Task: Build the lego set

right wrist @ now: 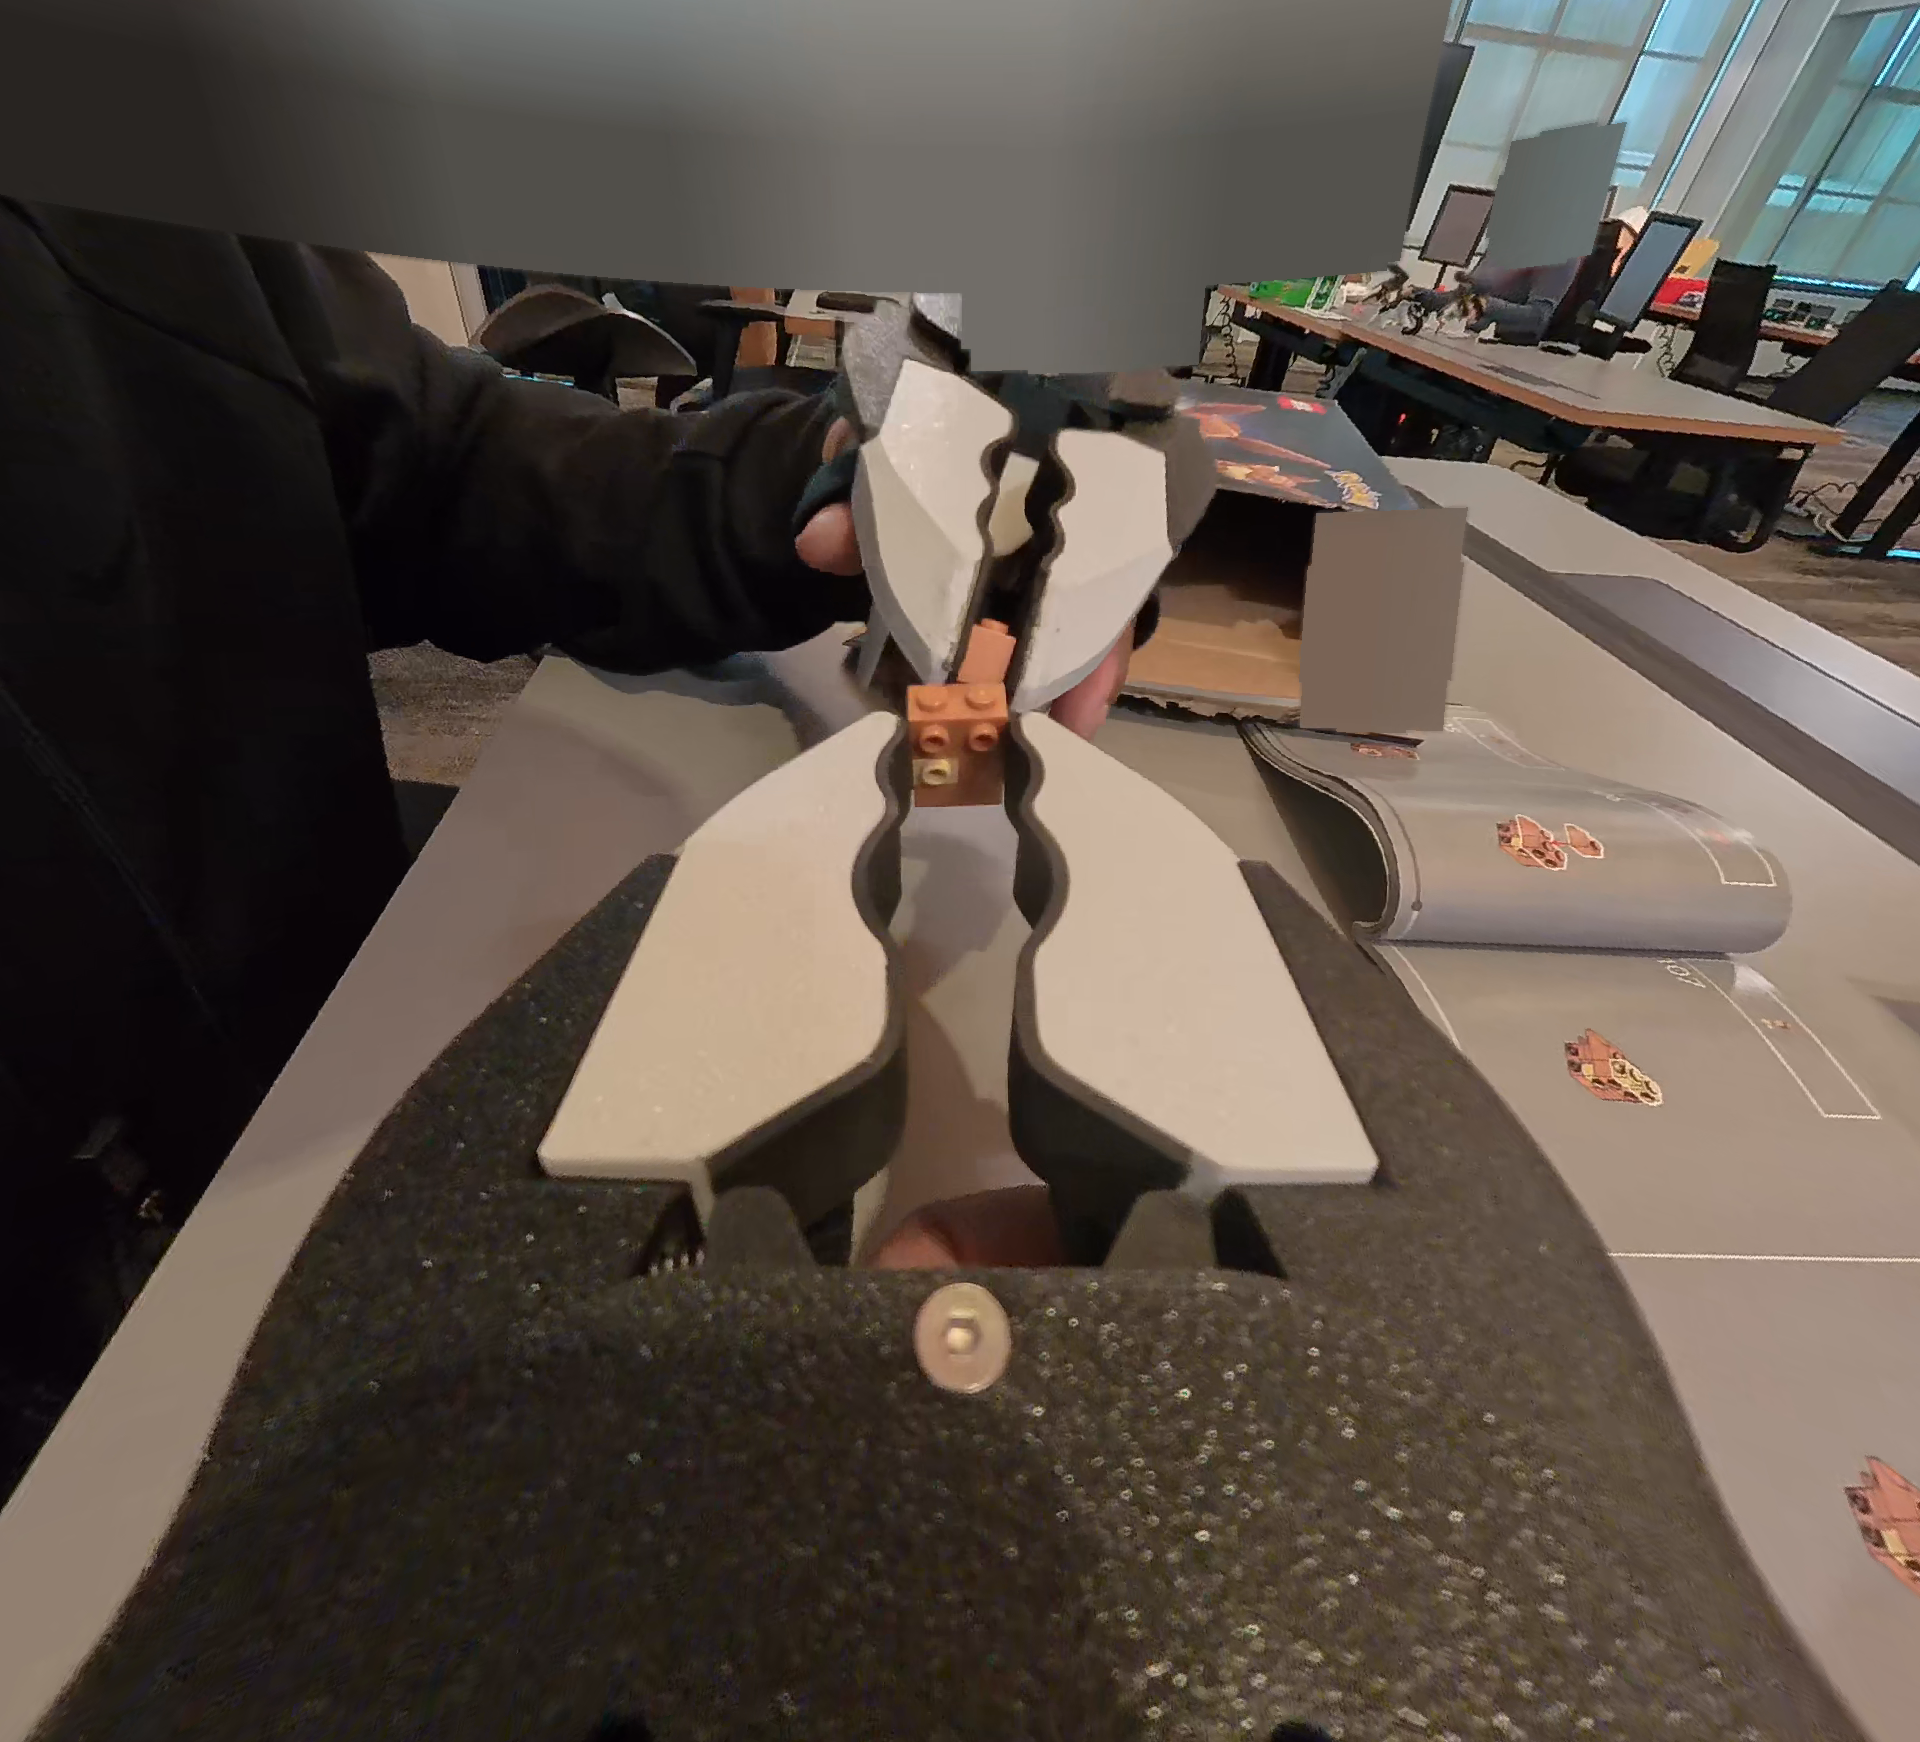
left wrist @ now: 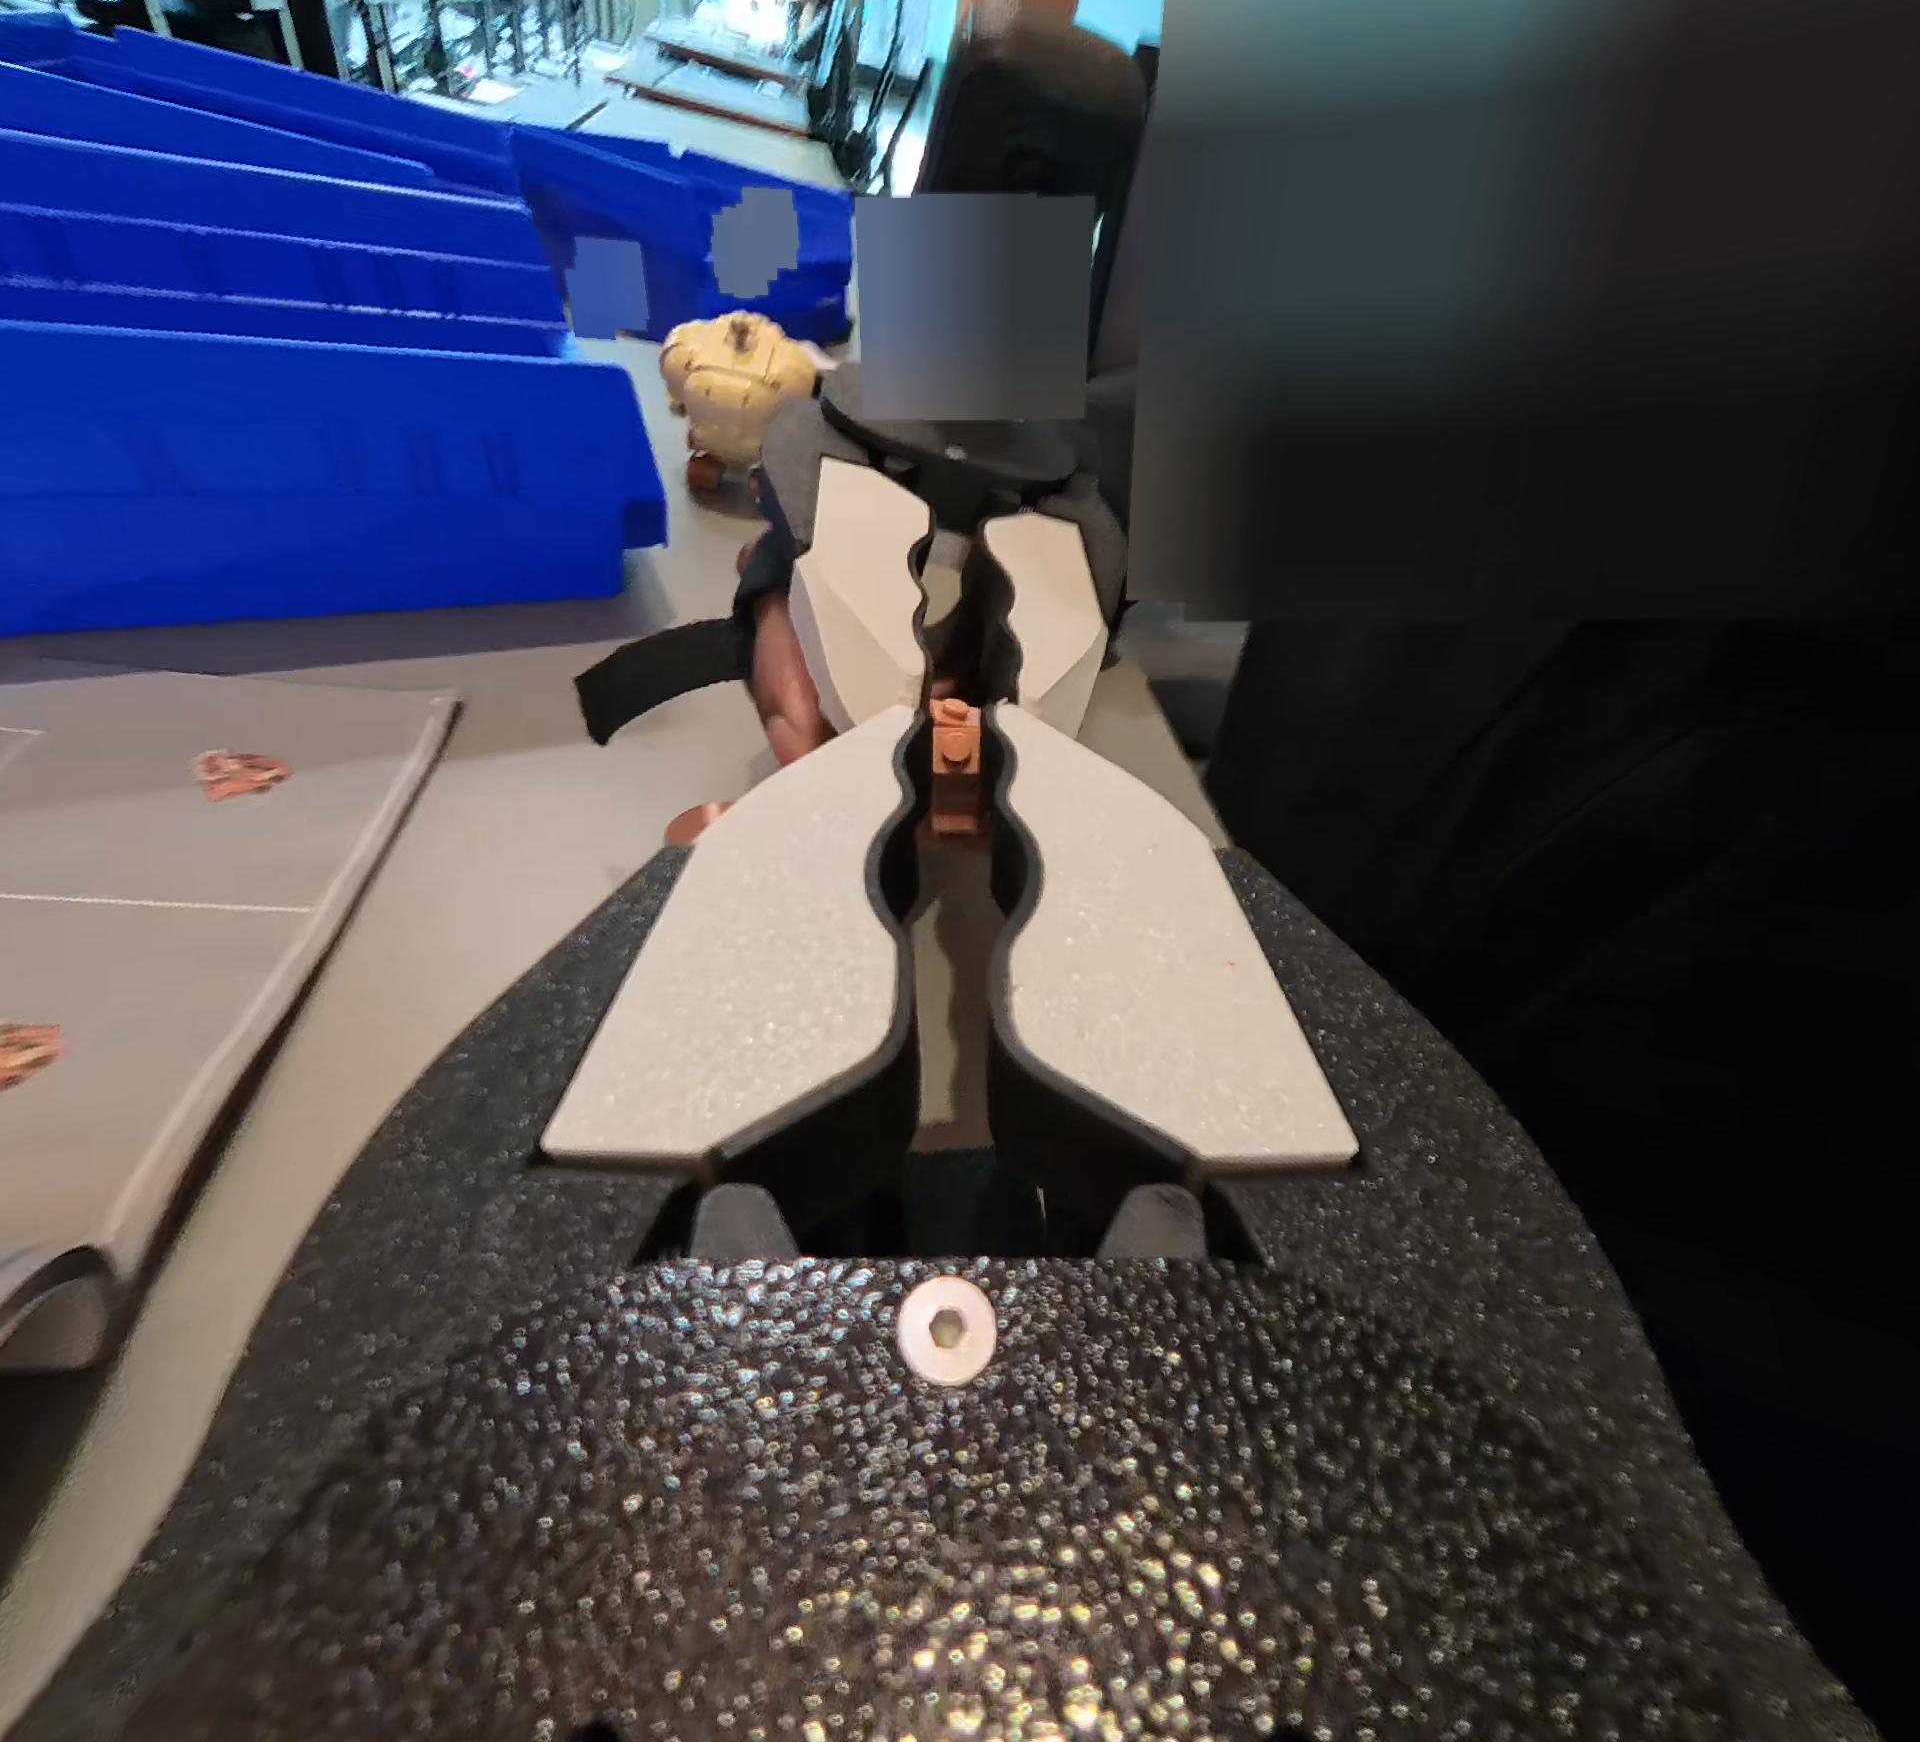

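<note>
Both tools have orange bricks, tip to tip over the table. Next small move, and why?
Probably ease the left tool forward and seat its narrow orange brick onto the top studs of the wider orange brick block gripped in the right tool. In the right wrist view the narrow brick sits tilted just behind the block; whether they already touch is unclear, so straighten it first.

Blue bins (left wrist: 260, 445), an open booklet (right wrist: 1558, 871), and a torn cardboard box (right wrist: 1247, 612).
</note>
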`<state>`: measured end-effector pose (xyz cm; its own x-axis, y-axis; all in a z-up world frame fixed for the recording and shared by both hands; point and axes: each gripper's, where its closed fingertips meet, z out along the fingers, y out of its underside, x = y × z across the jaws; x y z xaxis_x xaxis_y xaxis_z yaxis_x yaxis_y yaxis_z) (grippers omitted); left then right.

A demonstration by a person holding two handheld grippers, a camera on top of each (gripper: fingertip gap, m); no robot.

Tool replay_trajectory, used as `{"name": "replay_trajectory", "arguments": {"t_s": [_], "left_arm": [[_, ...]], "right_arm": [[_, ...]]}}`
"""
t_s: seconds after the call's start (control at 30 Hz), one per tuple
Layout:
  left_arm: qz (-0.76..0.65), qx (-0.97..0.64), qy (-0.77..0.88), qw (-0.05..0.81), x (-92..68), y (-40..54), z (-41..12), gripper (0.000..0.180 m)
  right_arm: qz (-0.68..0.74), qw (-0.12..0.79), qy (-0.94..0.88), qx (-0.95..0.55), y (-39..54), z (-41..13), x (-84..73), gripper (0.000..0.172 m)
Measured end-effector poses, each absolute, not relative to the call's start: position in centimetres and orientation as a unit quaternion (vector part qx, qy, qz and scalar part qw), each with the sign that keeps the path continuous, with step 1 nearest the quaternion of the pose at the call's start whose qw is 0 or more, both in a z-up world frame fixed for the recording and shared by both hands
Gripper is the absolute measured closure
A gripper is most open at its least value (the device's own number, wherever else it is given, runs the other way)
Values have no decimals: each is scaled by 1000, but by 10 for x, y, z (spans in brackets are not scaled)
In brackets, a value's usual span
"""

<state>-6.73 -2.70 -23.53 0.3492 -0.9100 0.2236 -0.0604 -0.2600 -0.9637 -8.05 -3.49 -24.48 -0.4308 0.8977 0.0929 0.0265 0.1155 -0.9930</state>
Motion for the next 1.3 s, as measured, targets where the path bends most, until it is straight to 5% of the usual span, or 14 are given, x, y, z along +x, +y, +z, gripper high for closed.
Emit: {"name": "replay_trajectory", "arguments": {"t_s": [0.63,1.3], "left_arm": [[-531,-587,316,523,-61,-27,-219,173],[-378,-650,370,545,-70,-11,-241,173]], "right_arm": [[583,407,-612,-346,-35,-231,-75,155],[519,386,-646,-406,-19,-251,-82,156]]}}
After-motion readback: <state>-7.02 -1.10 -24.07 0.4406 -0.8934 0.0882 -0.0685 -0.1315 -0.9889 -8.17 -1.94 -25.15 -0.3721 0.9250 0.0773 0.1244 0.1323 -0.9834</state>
